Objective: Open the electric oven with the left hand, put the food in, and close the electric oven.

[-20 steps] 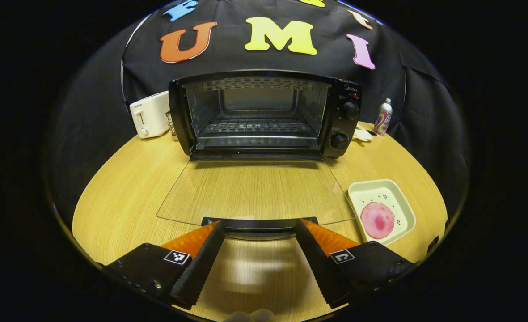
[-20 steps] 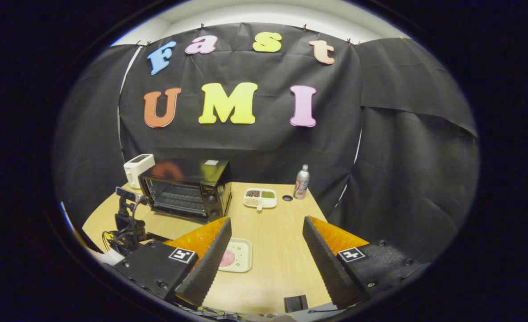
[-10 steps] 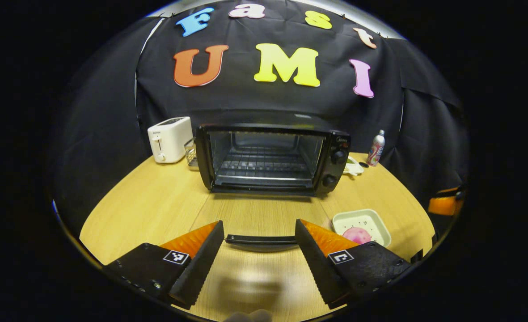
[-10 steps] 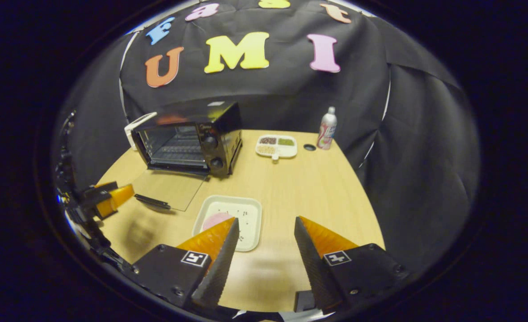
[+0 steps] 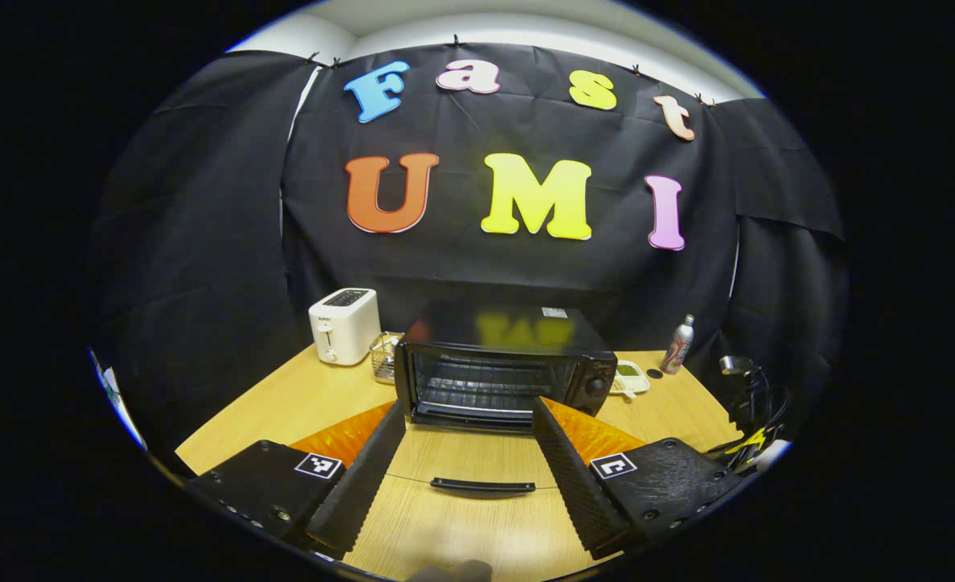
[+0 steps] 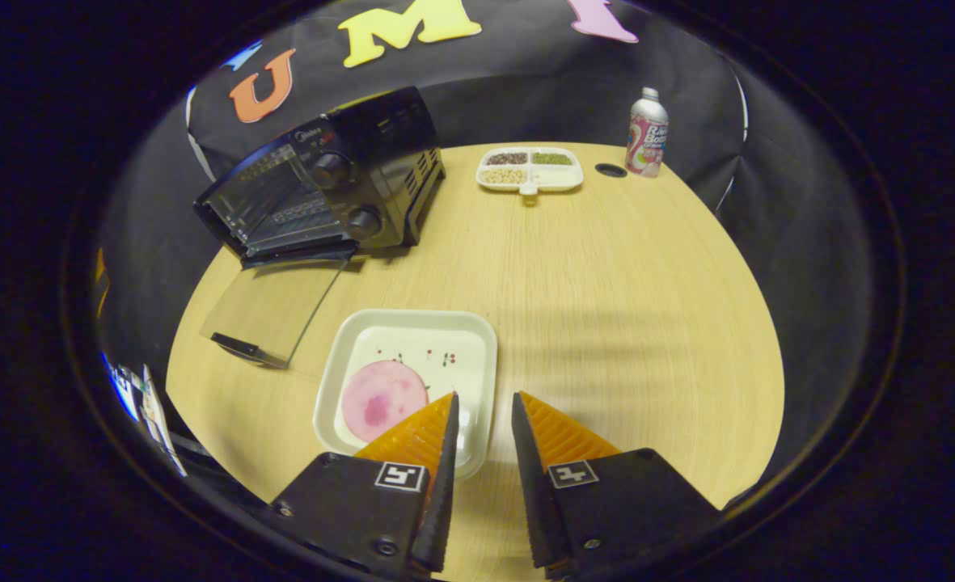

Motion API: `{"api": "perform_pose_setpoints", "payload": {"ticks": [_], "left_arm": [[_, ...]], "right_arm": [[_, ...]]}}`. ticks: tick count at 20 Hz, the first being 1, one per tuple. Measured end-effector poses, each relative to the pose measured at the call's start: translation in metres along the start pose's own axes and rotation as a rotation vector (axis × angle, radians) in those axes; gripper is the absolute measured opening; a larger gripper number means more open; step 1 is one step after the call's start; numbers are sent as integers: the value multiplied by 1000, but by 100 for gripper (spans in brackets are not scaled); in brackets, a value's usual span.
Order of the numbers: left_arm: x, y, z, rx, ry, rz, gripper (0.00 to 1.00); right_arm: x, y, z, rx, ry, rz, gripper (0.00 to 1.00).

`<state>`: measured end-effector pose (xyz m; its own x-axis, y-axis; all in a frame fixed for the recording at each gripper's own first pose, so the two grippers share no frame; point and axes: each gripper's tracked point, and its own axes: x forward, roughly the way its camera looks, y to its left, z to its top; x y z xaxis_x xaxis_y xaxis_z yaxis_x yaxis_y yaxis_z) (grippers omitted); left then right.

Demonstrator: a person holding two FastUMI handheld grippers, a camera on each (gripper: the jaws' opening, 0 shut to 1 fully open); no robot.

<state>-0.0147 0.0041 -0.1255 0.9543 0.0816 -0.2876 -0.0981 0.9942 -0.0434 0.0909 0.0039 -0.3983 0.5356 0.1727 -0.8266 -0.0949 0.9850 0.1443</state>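
**Right gripper closing in on the tray edge, oven door down**

The oven (image 6: 327,190) stands with its glass door (image 6: 271,303) folded flat on the table (image 6: 606,307), handle (image 6: 238,349) at the near end. The food (image 6: 383,400), a round pink slice, lies in the near-left part of a pale square tray (image 6: 412,380) that sits just right of the lowered door, in front of the oven's knob side.

The right gripper (image 6: 481,404) hovers over the tray's near-right rim, its jaws narrowed to a slim gap with nothing between them. The rim runs crosswise to the fingers, so the grip looks set to pinch the tray edge. This is the nearer hand.

The left gripper (image 5: 467,420) is spread wide and empty, drawn well back from the oven (image 5: 505,368) since a second ago, when it was just at the handle (image 5: 482,486). In that time the right gripper dropped from high above to the tray and narrowed.
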Motion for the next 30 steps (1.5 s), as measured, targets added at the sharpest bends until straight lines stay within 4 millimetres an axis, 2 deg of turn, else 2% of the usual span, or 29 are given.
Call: {"api": "perform_pose_setpoints", "payload": {"ticks": [1, 4, 7, 9, 10, 11, 16, 17, 18, 19, 23, 25, 27, 28, 30], "left_arm": [[-1, 7, 5, 10, -4, 31, 96], [-9, 18, 8, 7, 1, 107, 95], [-19, 23, 10, -7, 8, 164, 96], [-23, 22, 11, -17, 7, 186, 96], [-26, 23, 12, -23, 6, 195, 96], [-26, 21, 11, -29, 9, 197, 96], [-28, 19, 9, -57, -1, 197, 95], [-28, 18, 9, -66, -6, 190, 96], [-26, 18, 10, -73, -12, 181, 96], [-26, 18, 8, -76, -11, 172, 95], [-21, 23, 5, -79, -13, 120, 96], [-21, 26, 6, -82, -7, 96, 96], [-23, 29, 8, -71, -5, 71, 95], [-24, 30, 10, -66, -8, 58, 96], [-27, 35, 12, -60, -8, 41, 96]], "right_arm": [[7, 0, -1, 4, 27, 6, 29], [18, -1, -8, -3, 115, 10, 22], [18, -3, -8, -17, 176, -3, 15], [18, -3, -8, -19, 250, -10, 18], [19, -4, -7, 2, 281, -16, 14], [20, -2, -7, 30, 313, -22, 16], [20, -3, -3, 81, 436, 24, 6], [21, -3, -3, 99, 453, 36, 2], [20, -4, -2, 109, 463, 44, 4], [21, -3, -2, 114, 467, 50, 1], [19, -2, -1, 134, 436, 104, 4], [18, 4, -4, 195, 411, 202, 1], [14, 9, -6, 280, 388, 305, 4], [12, 7, -3, 299, 361, 344, 0], [1, -6, 6, 325, 305, 380, 0]]}}
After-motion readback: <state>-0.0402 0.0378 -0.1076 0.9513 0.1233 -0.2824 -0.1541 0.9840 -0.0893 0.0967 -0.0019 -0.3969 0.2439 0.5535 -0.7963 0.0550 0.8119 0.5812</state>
